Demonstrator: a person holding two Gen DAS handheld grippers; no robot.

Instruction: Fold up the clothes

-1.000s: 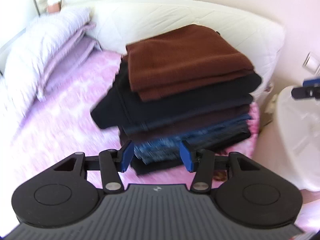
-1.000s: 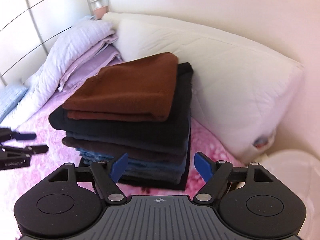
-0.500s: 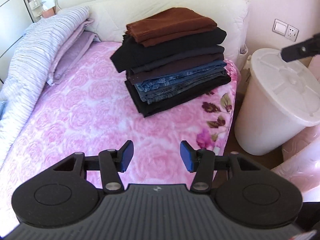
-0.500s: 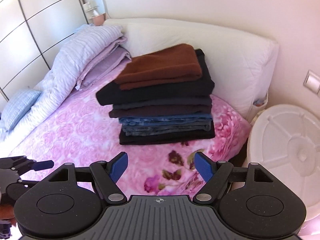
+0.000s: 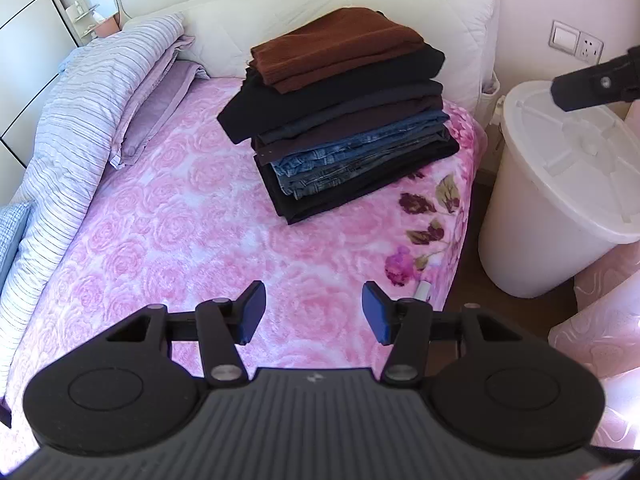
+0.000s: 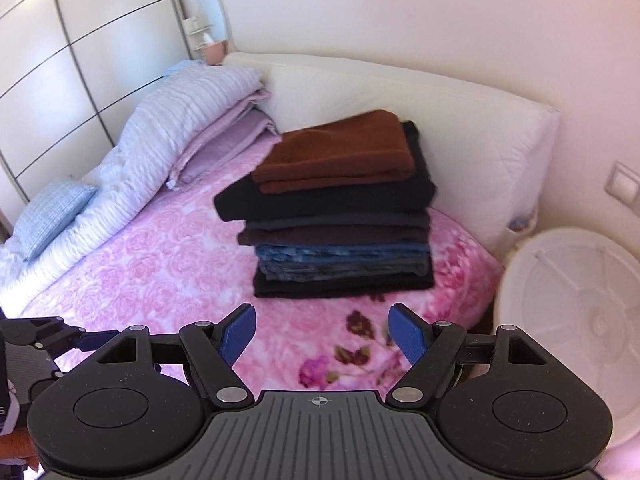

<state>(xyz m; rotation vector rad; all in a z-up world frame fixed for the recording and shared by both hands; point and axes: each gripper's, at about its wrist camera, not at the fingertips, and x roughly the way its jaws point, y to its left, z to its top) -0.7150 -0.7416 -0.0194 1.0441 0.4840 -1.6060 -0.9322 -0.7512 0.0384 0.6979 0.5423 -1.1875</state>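
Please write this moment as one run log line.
left gripper: open, empty | right gripper: open, empty | folded stack: on bed, untouched

We are finding almost nothing legible here. On the right gripper (image 6: 319, 330) we are seeing only a small crosshair mark on its ribbed body, and on the left gripper (image 5: 313, 316) a tiny pale emblem too small to make out. At the left edge of the right wrist view, a white device (image 6: 6, 408) is showing a cut-off character that we cannot make out. The folded clothes (image 5: 340, 112) are showing no readable labels.
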